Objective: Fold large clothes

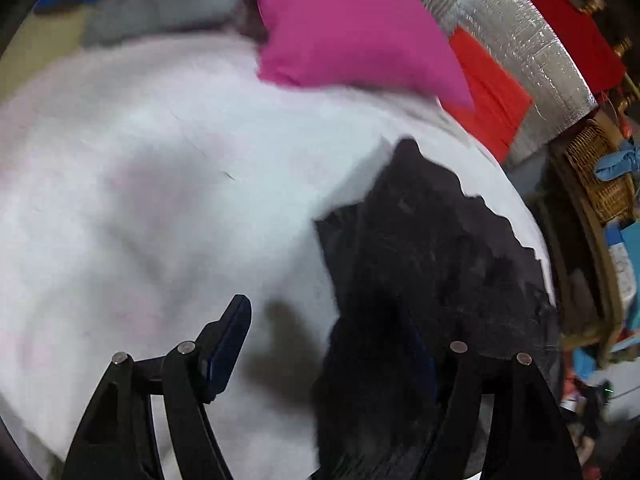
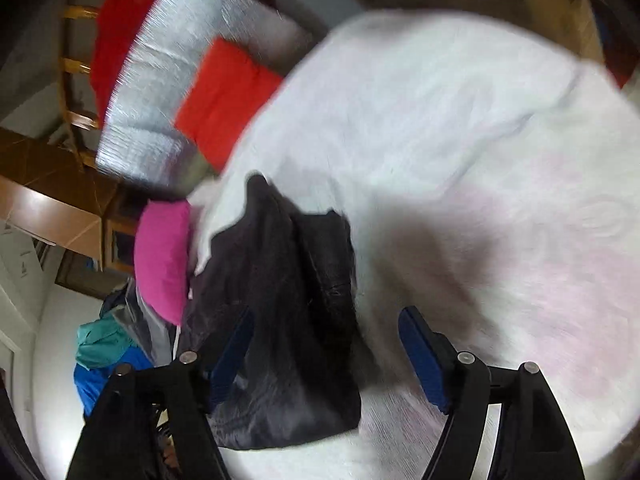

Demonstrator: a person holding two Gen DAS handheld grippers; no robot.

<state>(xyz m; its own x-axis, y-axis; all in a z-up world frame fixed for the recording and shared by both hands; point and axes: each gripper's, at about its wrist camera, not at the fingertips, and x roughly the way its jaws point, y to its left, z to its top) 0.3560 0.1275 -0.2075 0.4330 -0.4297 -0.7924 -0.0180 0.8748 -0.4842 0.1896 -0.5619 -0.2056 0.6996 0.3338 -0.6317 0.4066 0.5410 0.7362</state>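
Observation:
A dark grey-black garment (image 1: pixel 432 264) lies bunched on a white cloth-covered surface (image 1: pixel 152 184). In the left wrist view it covers the right finger of my left gripper (image 1: pixel 328 344), whose jaws stand wide apart above the white cloth. In the right wrist view the same garment (image 2: pixel 288 320) lies heaped between and in front of the jaws of my right gripper (image 2: pixel 324 344), which are also wide apart; the garment overlaps the left finger. Neither gripper pinches the garment. Both views are motion-blurred.
A folded pink garment (image 1: pixel 352 28) lies at the far edge of the white cloth, also in the right wrist view (image 2: pixel 164 256). Folded red cloth (image 1: pixel 488 92) rests on a silver padded surface (image 1: pixel 532 56). Grey and blue clothes (image 1: pixel 160 4) lie beyond. A wicker basket (image 1: pixel 600 172) stands right.

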